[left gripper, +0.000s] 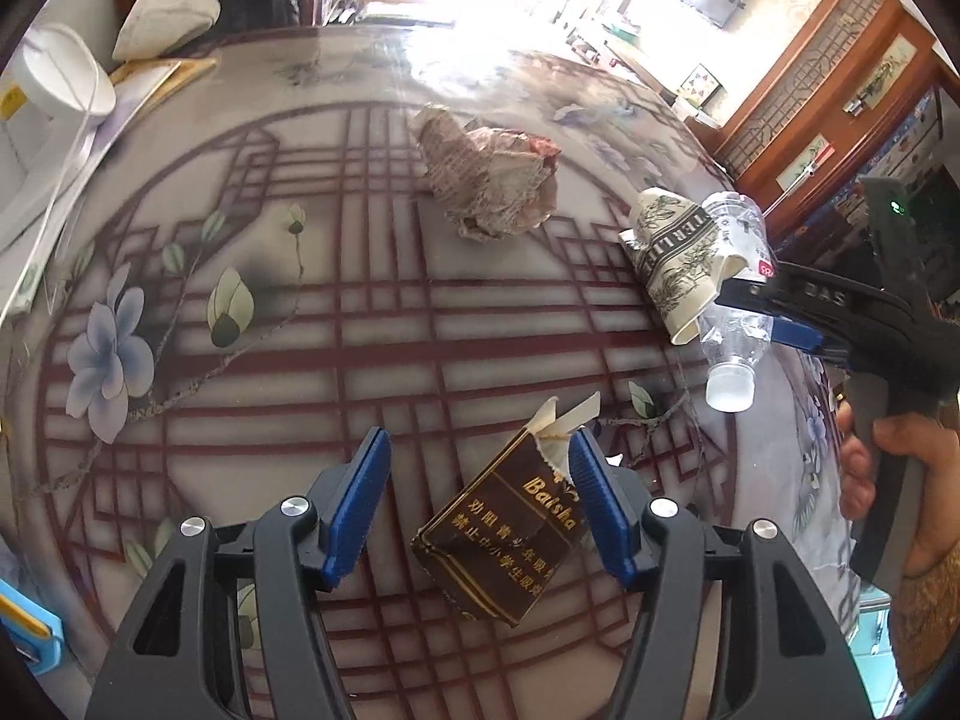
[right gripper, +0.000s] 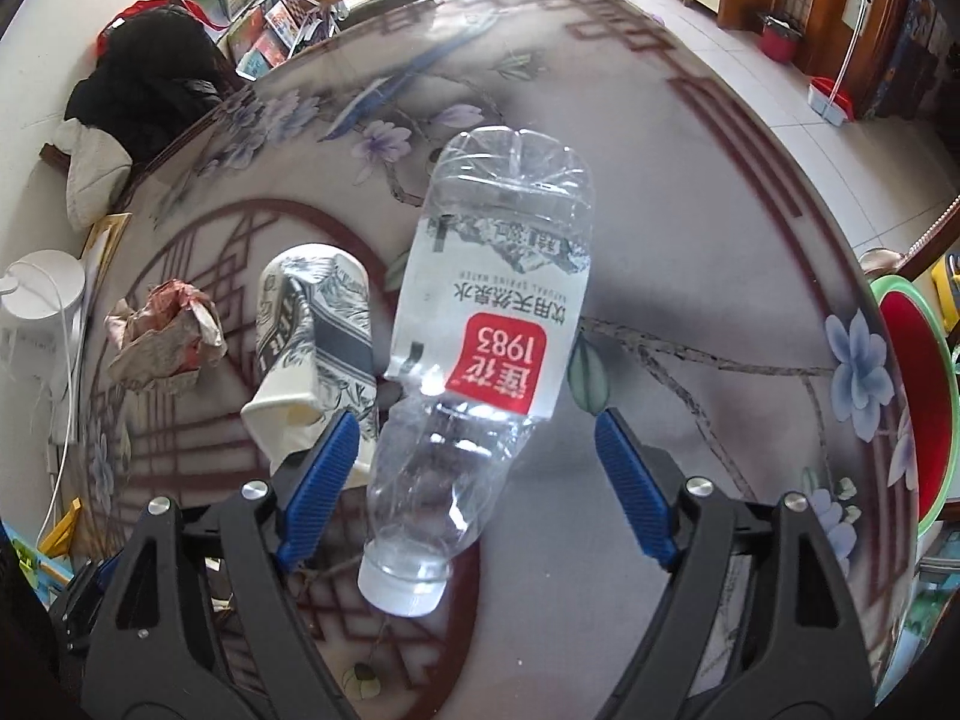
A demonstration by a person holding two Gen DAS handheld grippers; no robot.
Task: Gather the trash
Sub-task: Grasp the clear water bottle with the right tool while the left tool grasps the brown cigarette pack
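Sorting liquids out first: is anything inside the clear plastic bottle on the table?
The clear plastic water bottle looks empty through its walls, lying capped on the floral patterned tabletop. Its red-and-white label hides part of the middle, so a little residue there cannot be excluded.

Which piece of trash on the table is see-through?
The plastic bottle with the red label. The crumpled paper, paper cup and brown packet are all solid.

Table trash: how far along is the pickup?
Nothing looks collected yet. The left gripper stands open around the cigarette pack; the right gripper stands open around the plastic bottle. Neither is gripped. The paper cup and crumpled paper remain.
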